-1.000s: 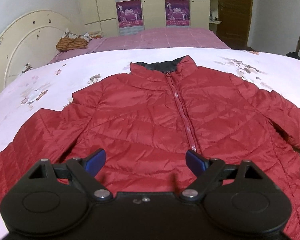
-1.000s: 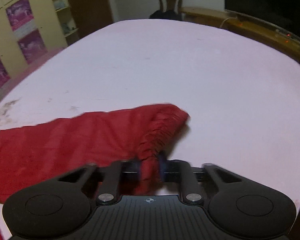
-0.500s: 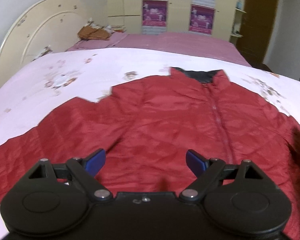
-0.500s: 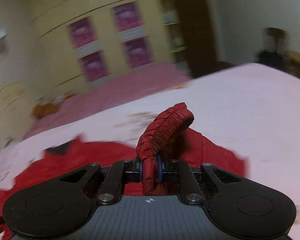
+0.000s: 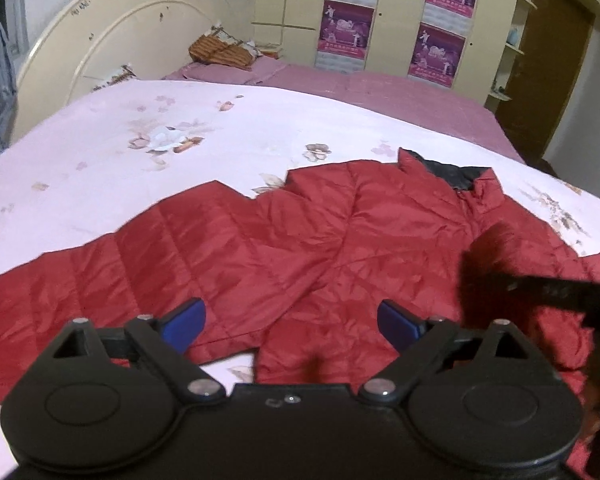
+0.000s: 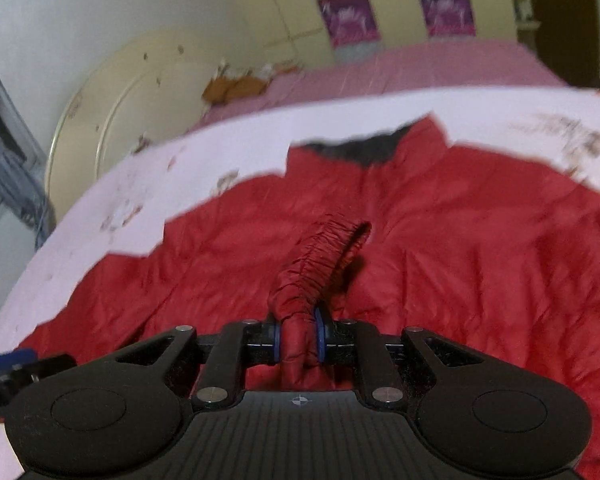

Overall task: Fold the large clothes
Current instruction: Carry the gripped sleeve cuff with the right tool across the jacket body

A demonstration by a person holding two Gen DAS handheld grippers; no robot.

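Observation:
A red quilted jacket (image 5: 340, 240) lies front up on the floral bedspread (image 5: 148, 152), its dark-lined collar (image 5: 456, 172) at the far side and one sleeve (image 5: 100, 280) stretched out to the left. My left gripper (image 5: 290, 320) hovers over the hem near that sleeve's armpit, its jaws opening wide with nothing between them. My right gripper (image 6: 300, 338) holds the other sleeve's gathered cuff (image 6: 320, 256) over the jacket's chest (image 6: 480, 260). Its jaws are opening, with the cuff still pressed between the blue pads. The right gripper appears as a dark blur (image 5: 540, 292) in the left wrist view.
A cream headboard (image 5: 112, 36) stands at the far left. A second bed with a pink cover (image 5: 380, 88) lies beyond, with a brown bundle (image 5: 220, 50) on its pillow. Wardrobes with posters (image 5: 436, 52) and a brown door (image 5: 552, 72) line the back wall.
My right gripper has swung the cuff from the bare outer part of the bed inward over the jacket's front. The left gripper has shifted left, toward the outstretched sleeve.

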